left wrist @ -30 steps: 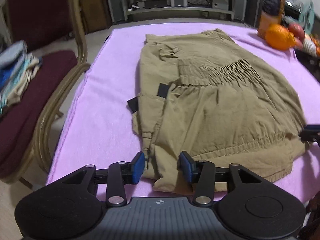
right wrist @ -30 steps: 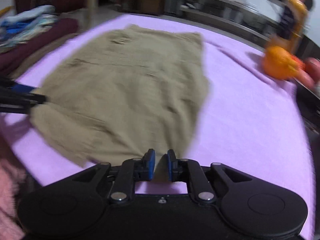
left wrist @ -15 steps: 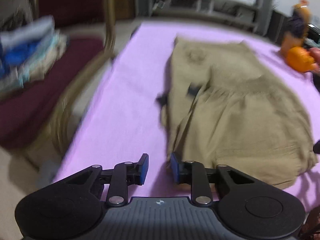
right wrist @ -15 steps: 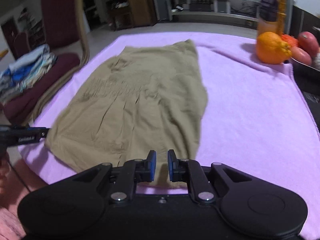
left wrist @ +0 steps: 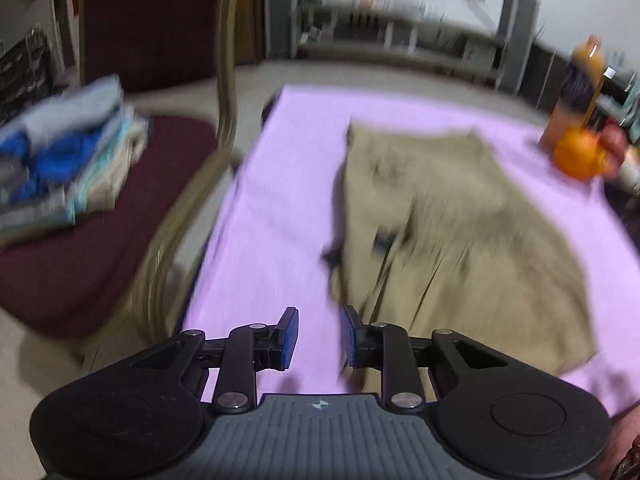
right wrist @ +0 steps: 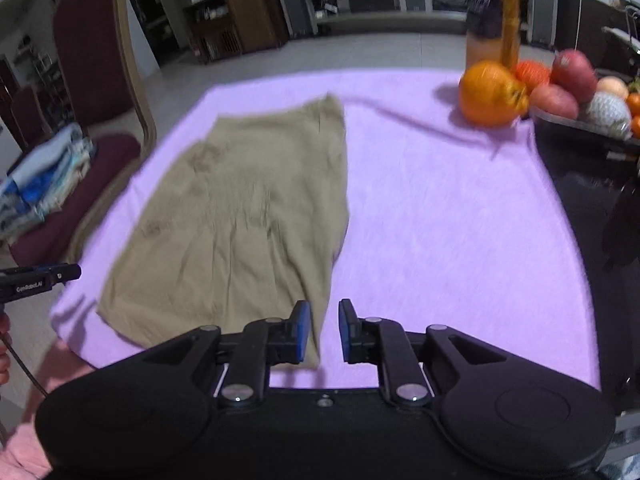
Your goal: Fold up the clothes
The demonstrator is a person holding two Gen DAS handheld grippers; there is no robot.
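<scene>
A lilac towelling cloth (right wrist: pixel 440 208) covers the table, and on its left half lies a khaki cotton garment (right wrist: pixel 240 216), folded flat, its long axis running from the near edge away toward the far edge, narrow end farthest. Both grippers hang above the near edge, tilted down at the cloth. The left gripper (left wrist: pixel 318 336) has just been closing, yet its blue pads (left wrist: pixel 289 336) stand apart with only cloth beneath; blur makes the garment's near hem hard to read there. The right gripper (right wrist: pixel 323 330) has just been opening slightly and holds nothing, the garment's near corner just left of it. A maroon chair (right wrist: pixel 96 80) bearing stacked clothes (right wrist: pixel 44 176) stands left; an orange (right wrist: pixel 490 94) and juice bottle (right wrist: pixel 494 12) sit far right.
</scene>
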